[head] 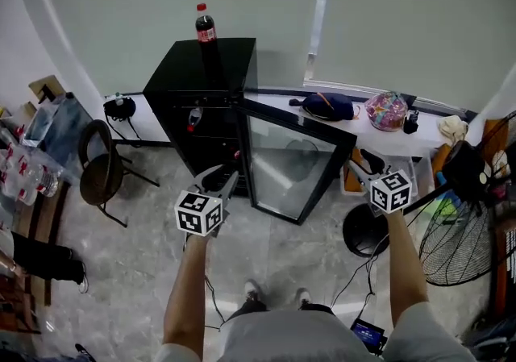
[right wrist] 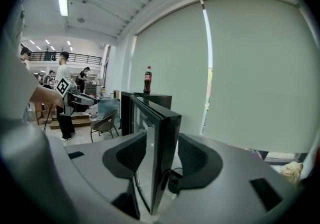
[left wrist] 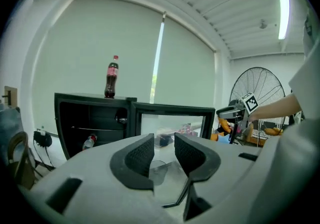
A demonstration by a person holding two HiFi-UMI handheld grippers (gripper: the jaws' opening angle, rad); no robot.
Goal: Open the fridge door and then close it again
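Note:
A small black fridge (head: 201,78) stands by the wall with a cola bottle (head: 205,26) on top. Its glass door (head: 290,167) is swung wide open toward me. My right gripper (head: 360,165) is at the door's free edge. In the right gripper view the door edge (right wrist: 160,133) stands between the jaws of my right gripper (right wrist: 162,155), and both pads sit against it. My left gripper (head: 222,179) hangs in front of the open cabinet. In its own view the left gripper (left wrist: 164,153) is open and holds nothing, with the fridge (left wrist: 90,118) well ahead.
A brown chair (head: 101,171) stands left of the fridge. At the right are a floor fan (head: 463,239) and a round black stand base (head: 367,231). Bags lie on the window ledge (head: 427,131) behind the door. A bottle (head: 193,118) lies on a shelf inside.

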